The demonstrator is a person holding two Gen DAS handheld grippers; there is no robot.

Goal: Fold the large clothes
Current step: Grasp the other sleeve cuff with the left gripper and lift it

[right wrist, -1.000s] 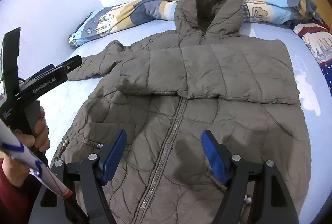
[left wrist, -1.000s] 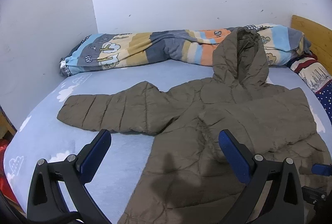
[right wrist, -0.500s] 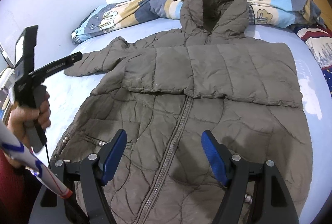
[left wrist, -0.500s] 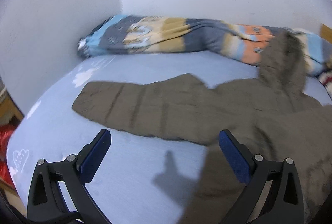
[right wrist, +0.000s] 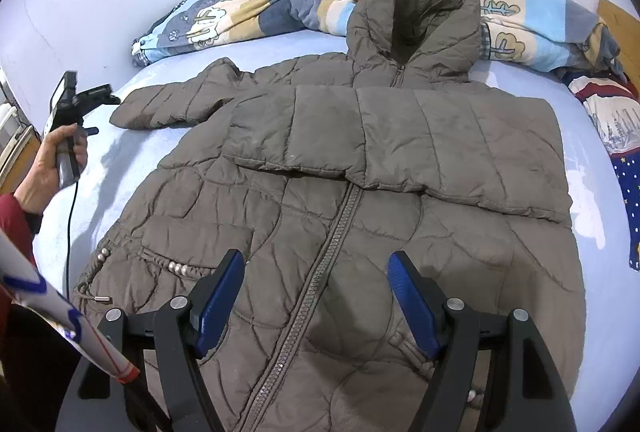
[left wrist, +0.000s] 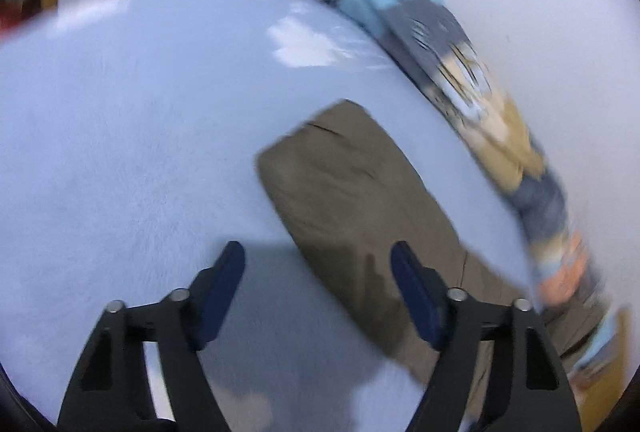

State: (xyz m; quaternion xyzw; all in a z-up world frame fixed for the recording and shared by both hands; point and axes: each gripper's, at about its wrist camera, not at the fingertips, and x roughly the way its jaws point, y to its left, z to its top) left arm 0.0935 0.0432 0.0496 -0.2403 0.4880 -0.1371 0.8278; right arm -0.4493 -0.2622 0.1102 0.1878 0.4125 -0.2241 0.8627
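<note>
While the jacket (right wrist: 360, 200) lies flat on the bed (right wrist: 624, 312), the left tongs (left wrist: 318, 272), just closing, gape empty over its outstretched sleeve (left wrist: 344, 184); the right tongs (right wrist: 316, 284) hover released.

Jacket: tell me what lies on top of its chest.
One sleeve is folded across the chest of the jacket, covering the upper zipper. The lower zipper shows. The other sleeve lies out on the bed.

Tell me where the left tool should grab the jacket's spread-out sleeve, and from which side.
Probably at the cuff end of the brown quilted jacket's outstretched sleeve. It lies flat on the light blue bedsheet, pointing away from the body, its end free. Come from the outer, bed-edge side, where the open left tool, whose jaws have just been closing, already hovers.
</note>
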